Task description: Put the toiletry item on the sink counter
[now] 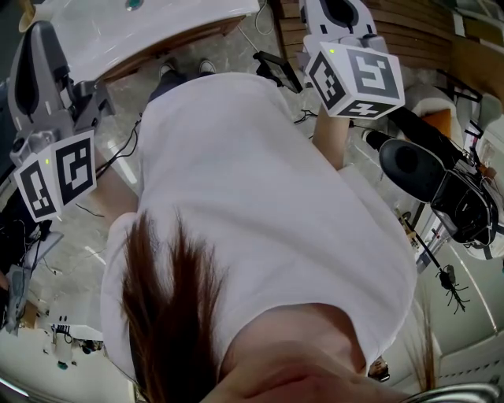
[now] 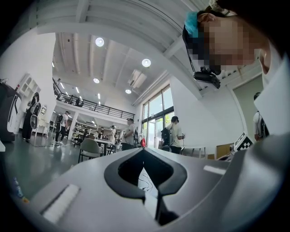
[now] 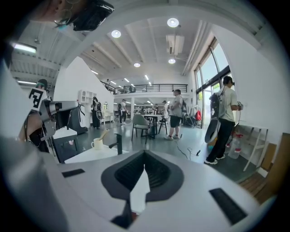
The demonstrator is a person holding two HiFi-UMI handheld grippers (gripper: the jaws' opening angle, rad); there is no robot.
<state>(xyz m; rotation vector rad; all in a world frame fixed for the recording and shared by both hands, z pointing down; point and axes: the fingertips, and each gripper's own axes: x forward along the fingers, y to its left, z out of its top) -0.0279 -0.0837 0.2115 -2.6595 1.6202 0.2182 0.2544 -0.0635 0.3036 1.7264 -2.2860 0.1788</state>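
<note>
My left gripper (image 1: 35, 55) is at the left of the head view with its marker cube (image 1: 57, 173) below it. In the left gripper view its jaws (image 2: 144, 149) are shut with nothing between them. At the top right, my right gripper (image 1: 339, 16) carries its cube (image 1: 356, 79). Its jaws (image 3: 145, 152) meet at the tips and hold nothing. The white sink counter (image 3: 88, 155) stands at the left of the right gripper view. It bears a black tap (image 3: 118, 144) and a cream mug (image 3: 97, 144) with a stick-like item in it. That counter (image 1: 150, 31) also lies at the top of the head view.
My own white shirt (image 1: 260, 212) and hair fill the middle of the head view. Black equipment on a stand (image 1: 429, 173) sits at the right, and cables lie on the floor (image 1: 118, 153). Several people (image 3: 224, 120), tables and chairs (image 3: 140, 124) stand across the hall.
</note>
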